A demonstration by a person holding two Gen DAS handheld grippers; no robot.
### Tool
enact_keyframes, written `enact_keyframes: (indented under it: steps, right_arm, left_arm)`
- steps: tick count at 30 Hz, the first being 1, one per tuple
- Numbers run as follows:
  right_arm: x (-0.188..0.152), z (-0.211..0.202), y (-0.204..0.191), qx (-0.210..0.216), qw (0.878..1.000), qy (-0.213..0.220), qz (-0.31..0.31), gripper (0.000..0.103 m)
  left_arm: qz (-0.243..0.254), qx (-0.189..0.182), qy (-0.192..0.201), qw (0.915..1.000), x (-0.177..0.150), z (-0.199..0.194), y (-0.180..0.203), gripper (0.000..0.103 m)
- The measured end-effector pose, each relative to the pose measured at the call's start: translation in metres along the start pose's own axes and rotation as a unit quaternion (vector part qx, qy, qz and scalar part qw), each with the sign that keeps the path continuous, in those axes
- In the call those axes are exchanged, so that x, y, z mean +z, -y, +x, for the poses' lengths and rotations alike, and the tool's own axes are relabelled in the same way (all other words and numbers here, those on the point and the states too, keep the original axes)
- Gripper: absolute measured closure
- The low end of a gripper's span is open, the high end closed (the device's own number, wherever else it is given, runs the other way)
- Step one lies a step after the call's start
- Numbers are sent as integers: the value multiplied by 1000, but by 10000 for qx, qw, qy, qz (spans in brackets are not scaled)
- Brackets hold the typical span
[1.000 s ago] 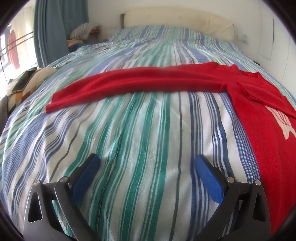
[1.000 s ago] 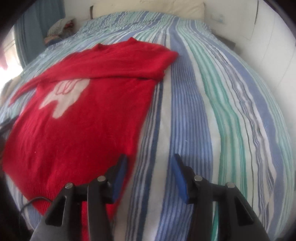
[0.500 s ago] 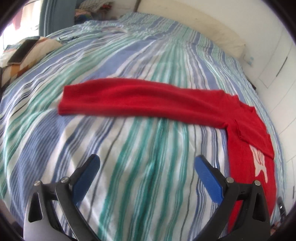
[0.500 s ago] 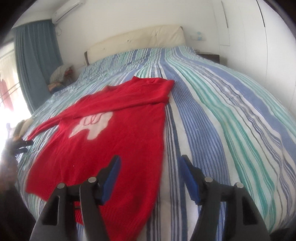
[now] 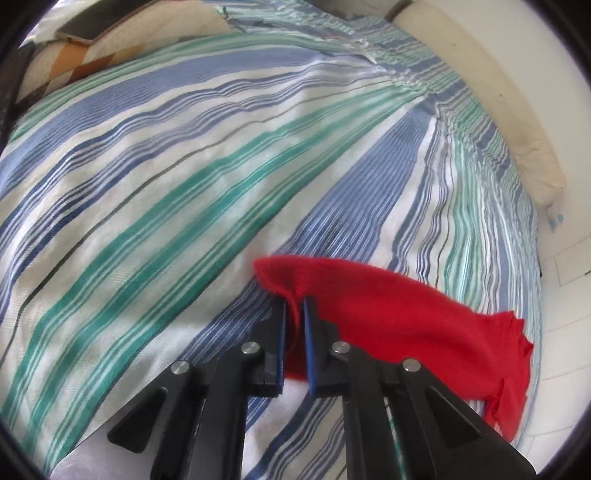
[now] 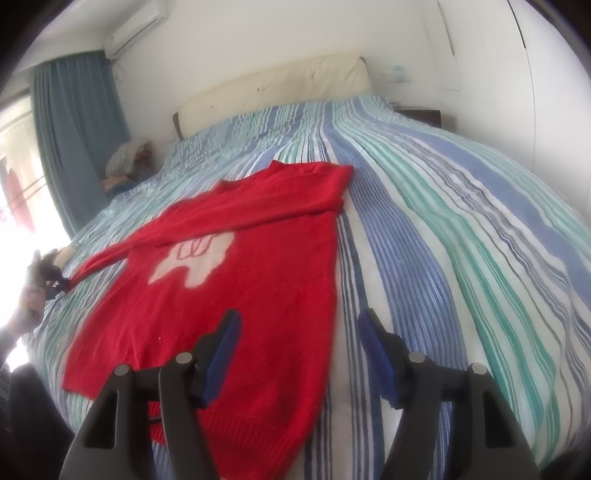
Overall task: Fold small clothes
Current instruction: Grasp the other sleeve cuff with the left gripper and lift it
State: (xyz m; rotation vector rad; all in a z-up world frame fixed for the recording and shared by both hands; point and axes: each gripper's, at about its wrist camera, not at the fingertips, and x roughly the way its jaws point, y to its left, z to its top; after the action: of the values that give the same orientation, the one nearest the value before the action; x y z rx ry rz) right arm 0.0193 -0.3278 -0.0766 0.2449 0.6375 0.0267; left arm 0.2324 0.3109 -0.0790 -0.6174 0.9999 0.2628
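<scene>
A red sweater (image 6: 258, 266) with a white print on its chest lies flat on the striped bedcover (image 6: 461, 236). Its right sleeve is folded across the chest; its left sleeve stretches out to the left. My left gripper (image 5: 294, 306) is shut on the cuff of that left sleeve (image 5: 388, 317) and shows small at the far left of the right wrist view (image 6: 55, 284). My right gripper (image 6: 299, 332) is open and empty, above the sweater's lower right edge.
A cream headboard (image 6: 280, 88) and white wall stand at the far end. A blue curtain (image 6: 74, 133) and a pile of clothes (image 6: 125, 162) are at the left. A phone on a patterned cushion (image 5: 88, 29) lies by the bed's left side.
My left gripper moved to the sleeve's cuff and shut on it. My right gripper rose and drew back a little and stays open.
</scene>
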Motion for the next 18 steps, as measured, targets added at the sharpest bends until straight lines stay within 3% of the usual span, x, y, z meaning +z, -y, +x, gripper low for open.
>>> enact_keyframes:
  steps: [2,4,7,10,14,18]
  right_arm:
    - [0,-3,-1,11,10000,43,-26,38]
    - [-1,-5,-3,14,9999,84,-67,37]
    - [-2,-3,-6,52,9999,83,-104,35]
    - [2,-1,-7,176,9998,125,-56,35]
    - [2,-2,-8,208,9996,159,-82,35]
    - [0,-4,-5,182,9997,145,-76,35]
  left_arm:
    - [689,207,249,9971,-1,-23,32,98]
    - [1357,99,514,9894,-2,-51,77,98]
    - [2136,-446,822,9724,-6,-97,162,98]
    - [2821,-1082,957,9485,-24,-127,255,98]
    - [3478,-1725,819,9179,-71,-136,353,98]
    - [4013,-1901,575,8942,-130,-110,424,98]
